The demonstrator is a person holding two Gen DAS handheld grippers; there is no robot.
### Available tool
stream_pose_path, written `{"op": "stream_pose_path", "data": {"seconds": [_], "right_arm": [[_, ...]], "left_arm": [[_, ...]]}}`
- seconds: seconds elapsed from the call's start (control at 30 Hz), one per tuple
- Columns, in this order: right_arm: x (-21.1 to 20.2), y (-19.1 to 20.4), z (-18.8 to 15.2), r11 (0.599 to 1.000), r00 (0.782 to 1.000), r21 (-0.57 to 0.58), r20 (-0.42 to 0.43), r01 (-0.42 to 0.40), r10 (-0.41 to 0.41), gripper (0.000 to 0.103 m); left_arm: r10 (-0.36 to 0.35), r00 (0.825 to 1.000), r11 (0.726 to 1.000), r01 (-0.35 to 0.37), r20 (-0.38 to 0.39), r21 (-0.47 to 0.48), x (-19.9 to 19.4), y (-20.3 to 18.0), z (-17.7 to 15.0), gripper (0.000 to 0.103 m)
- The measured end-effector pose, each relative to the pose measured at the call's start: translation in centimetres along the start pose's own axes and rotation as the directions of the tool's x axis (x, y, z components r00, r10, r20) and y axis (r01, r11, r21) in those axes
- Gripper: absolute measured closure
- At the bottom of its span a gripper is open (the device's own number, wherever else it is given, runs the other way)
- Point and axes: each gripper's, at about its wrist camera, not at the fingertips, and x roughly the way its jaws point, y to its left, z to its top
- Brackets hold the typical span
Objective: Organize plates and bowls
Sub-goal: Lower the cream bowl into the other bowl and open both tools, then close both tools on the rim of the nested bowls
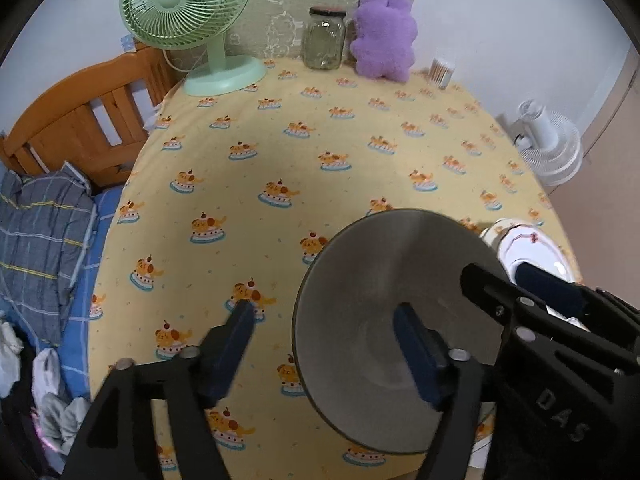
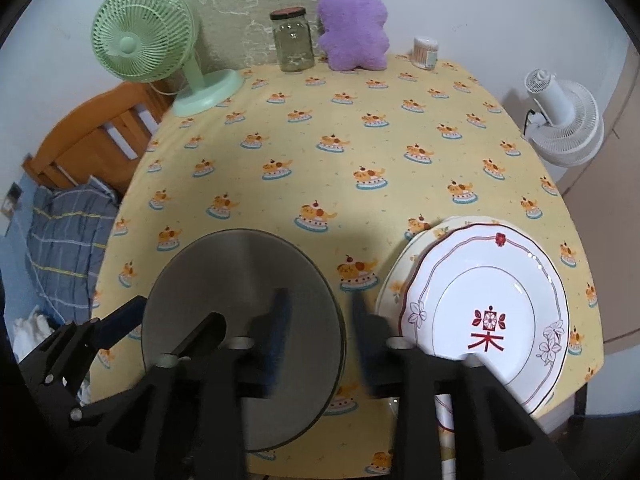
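Steel dish (image 1: pixel 384 280) sits flat on the yellow cartoon-print tablecloth (image 1: pixel 280 140) at the near edge. Left gripper (image 1: pixel 324 352) gapes wide, one pad over the cloth, the other over the dish's inside, pressing nothing. Right gripper (image 2: pixel 320 340) stands half parted astride the dish's right rim, gripping nothing. Just beside it, apart from the steel, the white plate (image 2: pixel 492 280) lies on a cream plate (image 2: pixel 400 268).

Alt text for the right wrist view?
Open right tongs straddle the right edge of a grey metal plate on a yellow tablecloth. A white plate sits stacked on another, right.
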Motion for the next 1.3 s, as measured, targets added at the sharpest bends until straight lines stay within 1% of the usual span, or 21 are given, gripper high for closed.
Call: {"op": "stream_pose_path", "data": {"seconds": [0.03,0.07,0.1,0.17,0.37,0.57,0.67,0.77,0.97,1.13,1.3], "right_arm": [[-0.4,-0.2,-0.1,1.000,1.000,0.005,0.013,0.002,-0.002,0.030],[-0.8,-0.4,-0.2,1.000,1.000,0.013,0.030,0.002,-0.003,0.027],[-1.2,-0.7,-0.3,1.000,0.999,0.022,0.045,0.007,-0.008,0.025],[-1.6,-1.0,-0.4,0.999,0.998,0.031,0.053,0.014,-0.015,0.025],[-1.4,-2.0,-0.8,0.999,1.000,0.053,0.028,-0.003,0.002,0.025],[-0.2,-2.9,-1.1,0.996,0.999,0.088,0.001,-0.035,0.035,0.025],[0.7,-3.2,-0.9,0.994,0.999,0.099,-0.025,-0.037,0.039,0.025],[1.9,-3.3,-0.7,0.992,0.996,0.106,-0.058,-0.068,0.075,0.027],[4.0,-3.0,0.1,0.988,0.983,0.077,-0.113,-0.134,0.142,0.038],[5.6,-3.1,0.5,0.980,0.967,0.073,-0.162,-0.185,0.195,0.047],[6.9,-3.0,0.6,0.966,0.944,0.066,-0.208,-0.250,0.258,0.053]], "left_arm": [[-0.002,1.000,1.000,0.002,0.020,-0.001,-0.4,0.2,-0.1,0.016],[0.000,1.000,1.000,0.000,0.029,-0.004,-0.7,0.4,-0.1,0.013],[-0.003,0.999,1.000,0.003,0.032,-0.005,-0.8,0.5,-0.1,0.012],[-0.015,1.000,1.000,0.015,0.027,-0.013,-0.9,0.6,-0.2,0.010],[-0.040,0.999,0.998,0.039,-0.006,-0.047,-0.2,0.9,-0.7,0.007],[-0.017,0.999,0.998,0.015,-0.040,-0.062,0.8,0.6,-1.1,0.007],[-0.005,0.998,0.997,0.001,-0.056,-0.074,1.1,0.7,-1.2,0.007],[0.009,0.998,0.996,-0.015,-0.069,-0.088,1.5,0.7,-1.2,0.007],[0.049,0.995,0.989,-0.061,-0.092,-0.132,2.2,0.6,-0.8,0.007],[0.080,0.989,0.984,-0.098,-0.121,-0.147,2.9,0.0,-0.7,0.007],[0.107,0.984,0.980,-0.128,-0.140,-0.152,3.3,-0.4,-0.7,0.007]]}}
